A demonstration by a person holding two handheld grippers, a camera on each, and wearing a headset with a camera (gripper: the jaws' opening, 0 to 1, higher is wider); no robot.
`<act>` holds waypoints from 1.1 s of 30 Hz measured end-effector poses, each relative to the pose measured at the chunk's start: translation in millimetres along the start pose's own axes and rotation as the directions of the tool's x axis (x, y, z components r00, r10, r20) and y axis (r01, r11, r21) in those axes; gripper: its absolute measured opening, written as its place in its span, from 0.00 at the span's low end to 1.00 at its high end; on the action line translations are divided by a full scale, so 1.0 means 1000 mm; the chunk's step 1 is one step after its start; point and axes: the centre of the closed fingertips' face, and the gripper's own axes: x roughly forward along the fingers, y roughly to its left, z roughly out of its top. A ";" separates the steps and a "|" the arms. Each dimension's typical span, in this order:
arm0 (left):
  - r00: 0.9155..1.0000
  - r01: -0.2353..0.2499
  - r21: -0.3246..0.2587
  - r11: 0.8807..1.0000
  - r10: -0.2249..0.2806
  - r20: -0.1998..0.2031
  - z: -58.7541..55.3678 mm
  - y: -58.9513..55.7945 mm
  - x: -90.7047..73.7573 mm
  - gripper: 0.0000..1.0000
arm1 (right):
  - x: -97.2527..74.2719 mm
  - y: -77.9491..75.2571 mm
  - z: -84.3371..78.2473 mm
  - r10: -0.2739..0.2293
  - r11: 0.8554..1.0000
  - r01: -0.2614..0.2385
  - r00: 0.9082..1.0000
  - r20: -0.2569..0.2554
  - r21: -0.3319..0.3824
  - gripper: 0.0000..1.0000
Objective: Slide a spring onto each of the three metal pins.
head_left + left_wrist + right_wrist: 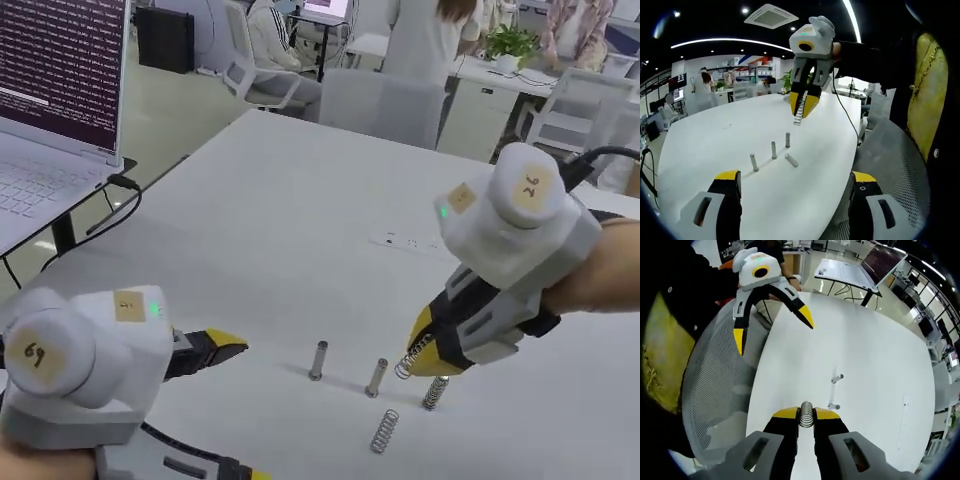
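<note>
Right claw [432, 352] is clamped on a spring [410, 358], a small shiny steel coil poking out at a slant from between the yellow tips. It hangs just above the desk [280, 200], right over the row of pins. Left claw [795, 176] is spread wide with nothing in it, low over the desk's near-left corner.

The row sits close to the near edge. The left pin [318, 360] and the middle pin [376, 377] are short grey metal posts, upright and bare. At the right end a second spring [435, 392] stands upright, with the pin inside hidden by the coils. One more loose spring [384, 430] lies flat just beside the middle pin, on the near-edge side.

Desk is plain matte white. An open laptop [50, 100] with text on a dark screen sits off the left edge, and a grey mesh chair [715, 390] is at the near edge. The room's an open office, with a potted plant [512, 42] and people [420, 40] past the far edge.
</note>
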 end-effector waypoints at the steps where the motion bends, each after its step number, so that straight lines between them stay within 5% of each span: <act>1: 1.000 -0.010 -0.001 1.000 0.010 0.001 -0.001 0.002 -0.001 0.87 | 0.000 -0.005 -0.001 -0.005 1.000 0.005 1.000 -0.008 0.001 0.08; 12: 0.999 -0.046 0.024 0.999 0.047 -0.018 -0.005 0.008 -0.005 0.86 | 0.013 -0.039 -0.010 -0.023 1.000 0.022 0.996 -0.088 -0.007 0.08; 33: 0.998 -0.049 0.021 0.999 0.049 -0.029 -0.008 0.008 -0.005 0.82 | 0.053 -0.058 -0.025 0.037 0.999 -0.038 0.984 -0.172 -0.004 0.08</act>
